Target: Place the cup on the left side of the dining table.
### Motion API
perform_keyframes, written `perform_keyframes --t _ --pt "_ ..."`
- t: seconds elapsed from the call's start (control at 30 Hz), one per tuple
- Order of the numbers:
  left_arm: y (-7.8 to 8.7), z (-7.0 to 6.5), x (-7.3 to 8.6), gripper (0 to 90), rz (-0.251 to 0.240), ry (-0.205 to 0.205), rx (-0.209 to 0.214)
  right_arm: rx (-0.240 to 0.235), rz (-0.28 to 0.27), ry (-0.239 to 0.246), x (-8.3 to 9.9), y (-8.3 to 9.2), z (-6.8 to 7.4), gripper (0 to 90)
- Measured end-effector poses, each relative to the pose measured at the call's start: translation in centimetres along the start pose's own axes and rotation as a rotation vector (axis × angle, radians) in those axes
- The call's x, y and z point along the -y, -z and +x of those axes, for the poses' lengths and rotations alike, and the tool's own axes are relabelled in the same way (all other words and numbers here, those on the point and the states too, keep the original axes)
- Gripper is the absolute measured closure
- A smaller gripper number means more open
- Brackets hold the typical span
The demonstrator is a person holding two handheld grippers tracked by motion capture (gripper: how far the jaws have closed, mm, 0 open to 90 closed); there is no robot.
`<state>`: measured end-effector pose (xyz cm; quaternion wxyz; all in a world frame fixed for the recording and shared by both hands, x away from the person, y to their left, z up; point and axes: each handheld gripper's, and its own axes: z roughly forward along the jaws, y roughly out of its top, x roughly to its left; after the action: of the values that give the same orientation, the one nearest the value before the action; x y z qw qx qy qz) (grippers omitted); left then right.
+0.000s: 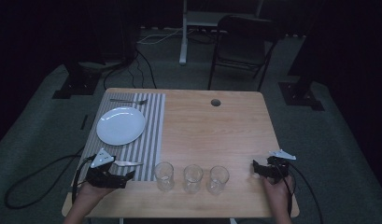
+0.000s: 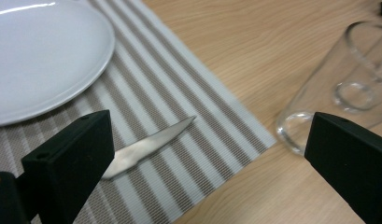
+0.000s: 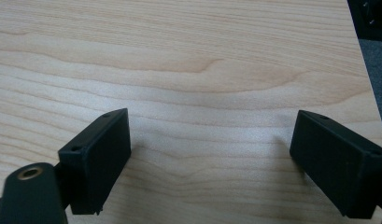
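Far left of the table (image 1: 235,116) there's a striped mat (image 1: 151,140) with a white plate (image 1: 120,125) on it and a fork (image 1: 128,101) lying past the plate near the far edge. At the near end of the mat sits the left gripper (image 1: 125,176), held in the person's left hand (image 1: 88,196), jaws spread wide with nothing between them. A knife (image 1: 127,163) lies flat on the mat just beyond it, blade tip pointing toward the glasses; in the left gripper view the knife (image 2: 146,147) runs out from behind the left jaw.

Next come three empty glasses in a row along the near edge: left glass (image 1: 164,176), just off the mat, then middle glass (image 1: 193,178), then right glass (image 1: 218,179).

Over on the right, the right gripper (image 1: 258,169) rests on bare wood, jaws also wide apart and holding nothing, well clear of the glasses.
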<state>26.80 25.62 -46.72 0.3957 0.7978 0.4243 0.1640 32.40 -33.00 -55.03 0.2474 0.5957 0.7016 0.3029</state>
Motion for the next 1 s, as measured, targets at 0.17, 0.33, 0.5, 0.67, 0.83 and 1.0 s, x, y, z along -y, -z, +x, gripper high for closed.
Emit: perform_keyframes --t 0.17,0.33,0.5,0.67,0.83,1.0 --pt "-0.3 -0.6 -1.0 1.9 -0.013 -0.036 0.047 0.000 0.000 0.000 0.0 0.0 0.0 12.1" --pt "-0.6 -1.3 -2.1 1.9 -0.020 -0.046 0.112 0.000 0.000 0.000 0.0 0.0 0.0 12.0" --pt "-0.4 -2.0 -3.4 1.9 -0.051 -0.056 0.176 0.000 0.000 0.000 0.0 0.0 0.0 12.1" --pt "-0.7 -2.5 -4.4 1.9 -0.056 -0.076 0.215 0.000 -0.001 0.001 0.0 0.0 0.0 12.0" --pt "-1.4 -3.4 -5.5 1.9 -0.036 -0.119 0.212 0.000 -0.002 0.002 0.0 0.0 0.0 12.1" --pt "-2.2 -4.5 -6.4 2.0 -0.017 -0.163 0.236 0.000 -0.001 0.002 0.0 0.0 0.0 12.1"
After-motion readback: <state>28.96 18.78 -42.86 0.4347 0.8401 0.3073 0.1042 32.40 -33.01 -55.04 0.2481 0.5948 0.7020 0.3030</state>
